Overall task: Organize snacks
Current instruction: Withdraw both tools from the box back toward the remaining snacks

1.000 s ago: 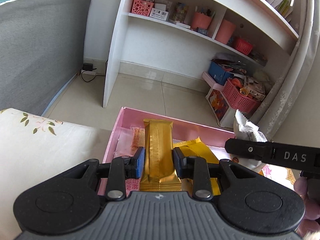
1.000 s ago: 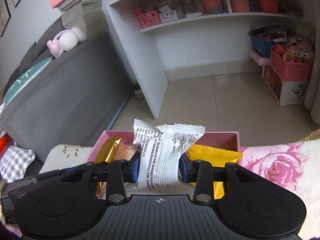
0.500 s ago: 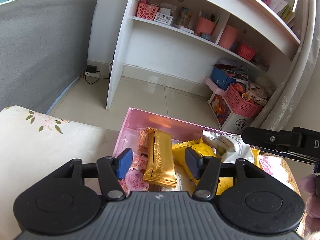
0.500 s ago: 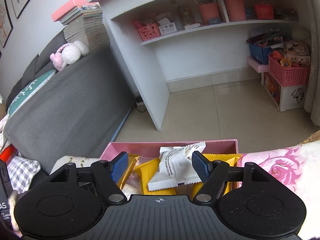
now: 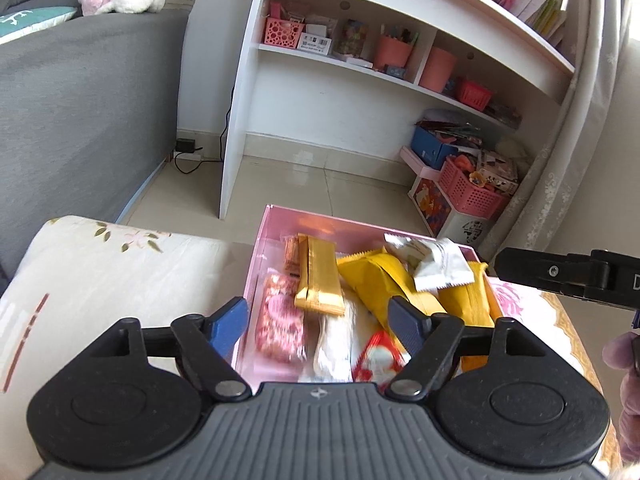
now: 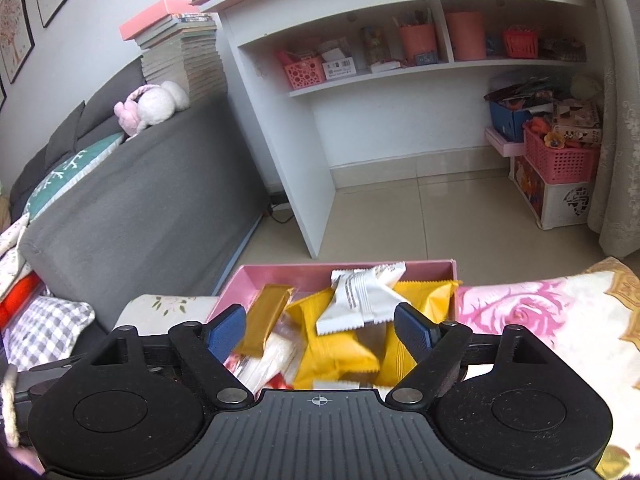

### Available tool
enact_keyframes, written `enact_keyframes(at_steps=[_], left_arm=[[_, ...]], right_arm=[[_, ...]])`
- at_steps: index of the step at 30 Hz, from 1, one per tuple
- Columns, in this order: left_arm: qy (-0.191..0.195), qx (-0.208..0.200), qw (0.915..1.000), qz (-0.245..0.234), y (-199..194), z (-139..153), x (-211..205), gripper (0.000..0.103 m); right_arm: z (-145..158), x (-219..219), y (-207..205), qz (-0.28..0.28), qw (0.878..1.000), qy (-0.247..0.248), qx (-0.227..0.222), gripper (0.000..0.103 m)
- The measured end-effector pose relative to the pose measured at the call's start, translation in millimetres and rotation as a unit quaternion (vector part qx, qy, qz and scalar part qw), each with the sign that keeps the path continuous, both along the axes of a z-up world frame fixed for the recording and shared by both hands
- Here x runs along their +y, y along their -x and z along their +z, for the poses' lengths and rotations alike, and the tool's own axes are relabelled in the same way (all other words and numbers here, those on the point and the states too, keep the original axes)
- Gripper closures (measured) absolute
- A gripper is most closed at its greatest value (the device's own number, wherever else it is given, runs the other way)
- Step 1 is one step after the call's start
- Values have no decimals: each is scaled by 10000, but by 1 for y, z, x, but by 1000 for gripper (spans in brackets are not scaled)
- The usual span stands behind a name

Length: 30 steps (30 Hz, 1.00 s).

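Glossy foil gold bar (image 5: 320,280); matt white packet (image 5: 438,266).

The box (image 5: 260,248) sits at the cushion's (image 5: 100,264) right edge; inside, a long bar (image 5: 320,276) lies left, a crinkled packet (image 5: 440,264) right (atop two pouches (image 5: 376,276)).

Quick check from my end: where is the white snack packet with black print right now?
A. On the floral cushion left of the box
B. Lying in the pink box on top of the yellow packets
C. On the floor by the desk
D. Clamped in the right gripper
B: the white packet lies loose across the yellow packets inside the pink box, and the right gripper has its jaws opening, nothing pressed between them.
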<state>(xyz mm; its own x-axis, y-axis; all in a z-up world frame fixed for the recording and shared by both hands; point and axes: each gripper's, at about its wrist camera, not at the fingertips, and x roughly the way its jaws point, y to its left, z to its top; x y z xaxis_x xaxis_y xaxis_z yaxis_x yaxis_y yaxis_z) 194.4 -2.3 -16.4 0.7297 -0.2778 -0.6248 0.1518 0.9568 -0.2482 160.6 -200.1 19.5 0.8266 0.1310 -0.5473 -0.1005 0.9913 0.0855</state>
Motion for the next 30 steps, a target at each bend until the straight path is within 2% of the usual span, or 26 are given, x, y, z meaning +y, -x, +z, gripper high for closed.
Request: enact_keyframes(at_steps=[5,10,16,22,26,30], left_arm=[[-42,64,9999,-72,21,6,6,9],[-247,85,9996,-130,47,6,10,1],[-371,285,9988,-150,78,-2,12,0],[-256,328,9989,-219,96,-22,7,0],[-239,330,9986,-350,100,-32,-2,1],[-328,390,9965,-667,103,-46,-14,4]], right_arm=[[0,1,32,-108,9999,48,-4,11],[-9,1,64,-239,9994,234,-32,6],[-26,1,95,-521,9974,499,29,6],[-47,7,114,-802,9926,904,70,5],[-55,10,117,-767,9877,1351,196,5],[-62,0,115,-835,9888,1202,278,5]])
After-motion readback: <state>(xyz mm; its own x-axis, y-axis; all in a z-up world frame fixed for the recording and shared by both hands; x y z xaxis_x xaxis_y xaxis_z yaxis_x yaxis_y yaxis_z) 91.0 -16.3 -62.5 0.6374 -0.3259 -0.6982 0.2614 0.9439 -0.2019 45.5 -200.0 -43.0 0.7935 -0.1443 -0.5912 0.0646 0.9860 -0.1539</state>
